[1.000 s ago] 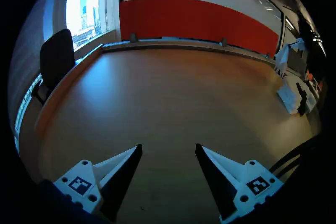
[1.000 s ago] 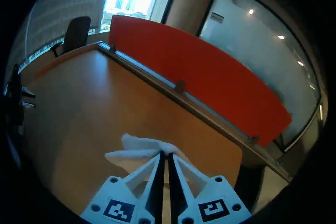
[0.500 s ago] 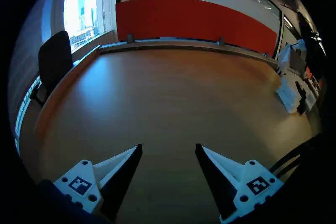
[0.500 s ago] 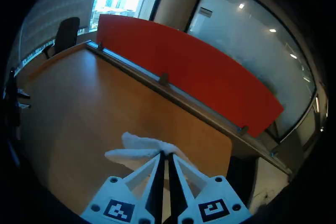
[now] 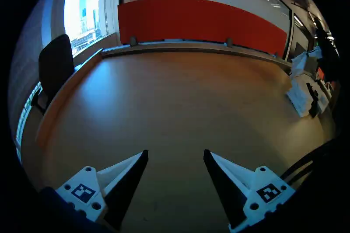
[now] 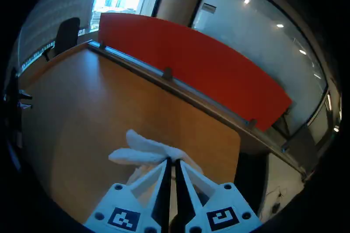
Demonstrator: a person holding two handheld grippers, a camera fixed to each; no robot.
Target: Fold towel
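Observation:
In the right gripper view, a white towel (image 6: 144, 152) is bunched above the wooden table (image 6: 87, 115), and my right gripper (image 6: 172, 163) is shut on it, with folds sticking out past the fingertips to the left. In the left gripper view, my left gripper (image 5: 175, 153) stands open over the bare tabletop (image 5: 175, 102), nothing between its fingers. Far off at the right edge of that view hangs the white towel (image 5: 301, 95) with the other gripper (image 5: 313, 102) dark beside it.
A red divider panel (image 5: 201, 16) runs along the table's far edge. A black office chair (image 5: 54, 64) stands at the left side near the window. Glass walls lie behind the divider. The table's right end (image 6: 234, 154) drops off to the floor.
The right gripper has shifted and tilted slightly while still clamping the towel; the towel's folds hang a little looser. The left gripper has barely moved.

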